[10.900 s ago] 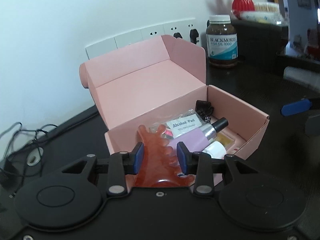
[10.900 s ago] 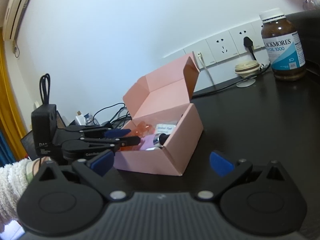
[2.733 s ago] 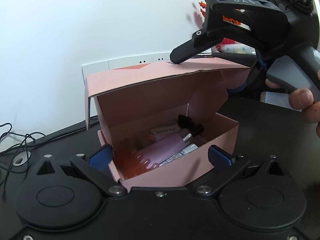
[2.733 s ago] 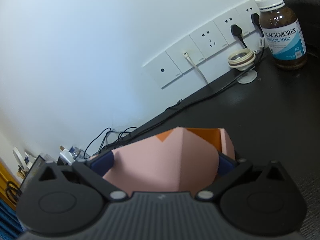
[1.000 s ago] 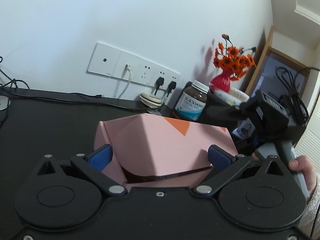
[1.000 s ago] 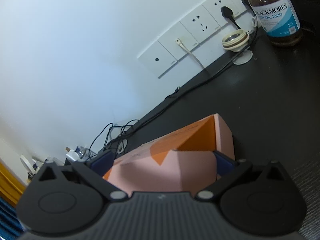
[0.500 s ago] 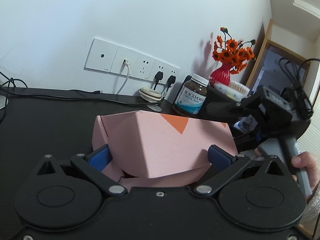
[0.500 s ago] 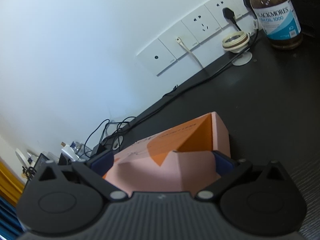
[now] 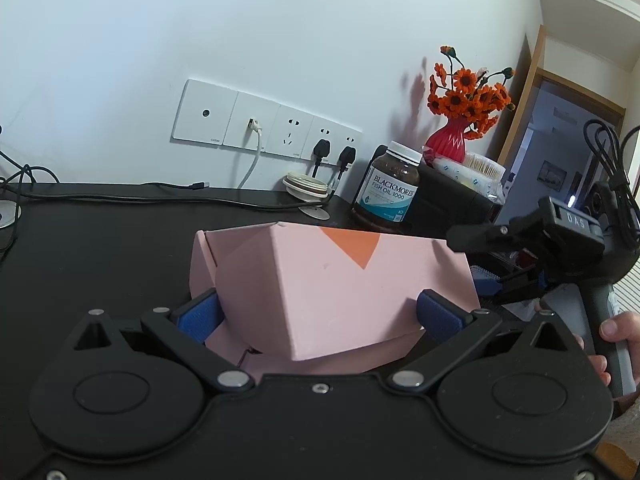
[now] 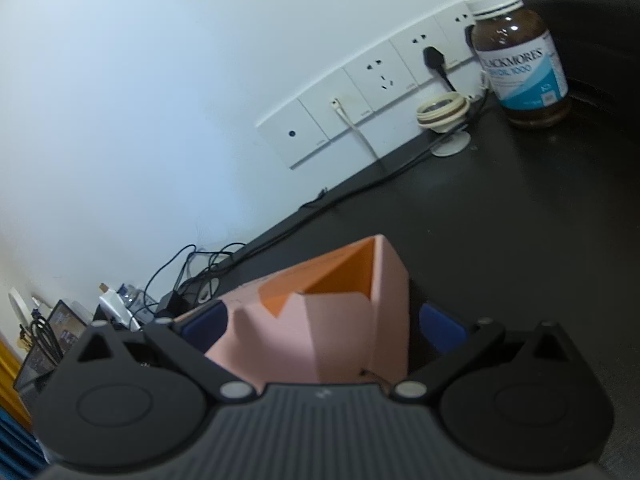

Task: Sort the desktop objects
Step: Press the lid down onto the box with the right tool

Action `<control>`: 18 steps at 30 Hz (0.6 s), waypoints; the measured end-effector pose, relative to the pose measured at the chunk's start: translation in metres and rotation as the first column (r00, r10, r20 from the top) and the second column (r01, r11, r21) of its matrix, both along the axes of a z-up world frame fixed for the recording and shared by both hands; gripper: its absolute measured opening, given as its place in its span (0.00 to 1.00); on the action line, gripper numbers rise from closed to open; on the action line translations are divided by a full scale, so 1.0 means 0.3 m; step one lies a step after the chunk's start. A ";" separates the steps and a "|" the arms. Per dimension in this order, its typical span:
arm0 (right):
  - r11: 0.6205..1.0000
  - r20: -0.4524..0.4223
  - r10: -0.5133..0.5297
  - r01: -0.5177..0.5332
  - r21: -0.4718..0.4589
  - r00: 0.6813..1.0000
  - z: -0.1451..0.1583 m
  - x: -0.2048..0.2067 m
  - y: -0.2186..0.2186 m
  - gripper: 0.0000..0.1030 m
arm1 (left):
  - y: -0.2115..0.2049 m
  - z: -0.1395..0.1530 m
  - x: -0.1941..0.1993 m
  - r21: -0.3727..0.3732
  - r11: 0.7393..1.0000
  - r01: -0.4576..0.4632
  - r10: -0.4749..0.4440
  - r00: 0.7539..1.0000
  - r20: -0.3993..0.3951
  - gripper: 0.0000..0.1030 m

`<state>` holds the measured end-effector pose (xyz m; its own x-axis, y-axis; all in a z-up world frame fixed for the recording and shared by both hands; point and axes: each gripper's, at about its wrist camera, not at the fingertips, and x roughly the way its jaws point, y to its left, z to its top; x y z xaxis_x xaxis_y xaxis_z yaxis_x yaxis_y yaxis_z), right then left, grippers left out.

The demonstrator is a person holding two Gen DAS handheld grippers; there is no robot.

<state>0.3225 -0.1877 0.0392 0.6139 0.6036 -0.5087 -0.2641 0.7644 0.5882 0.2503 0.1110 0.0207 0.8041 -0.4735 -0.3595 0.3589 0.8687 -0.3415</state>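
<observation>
— How are the two grippers set?

— The left gripper (image 9: 318, 312) is spread wide, its blue pads (image 9: 199, 314) parted at either side of the pink box (image 9: 332, 300); whether the pads touch the card cannot be told. The right gripper (image 10: 320, 330) is likewise held apart, blue pads (image 10: 442, 330) flanking the same box from the other side. From the left wrist view its black body is seen at 3 o'clock, gripped by a hand (image 9: 616, 344) that is cut off by the frame edge.

— And the box itself?

— It is found on the black desk (image 9: 100, 248), low in the centre of both views. Matte pink card is shown, folded into sharp creases, with an orange triangle on the lid. The lid is lowered over the body; a narrow gap is left at the front. The contents are hidden.

— What lies beyond it?

— At 1 o'clock in the left view a brown glass bottle (image 9: 388, 186) with a white cap and blue label is stood. A red vase (image 9: 446, 144) of orange flowers is placed behind it. White wall sockets (image 9: 264, 126) are mounted at 12 o'clock, with black cables trailed along the desk. Items at the far left of the right view are too blurred to be named.
</observation>
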 end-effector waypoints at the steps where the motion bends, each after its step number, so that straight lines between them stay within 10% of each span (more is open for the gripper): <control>1: 1.000 -0.002 -0.004 0.004 -0.002 1.000 -0.006 -0.005 -0.002 0.99 | 0.000 0.001 0.001 0.000 1.000 0.001 -0.001 1.000 0.000 1.00; 18: 1.000 -0.036 -0.021 0.022 0.021 0.999 -0.055 -0.027 -0.009 0.99 | 0.000 0.020 -0.013 0.067 0.996 -0.065 0.062 0.997 0.048 1.00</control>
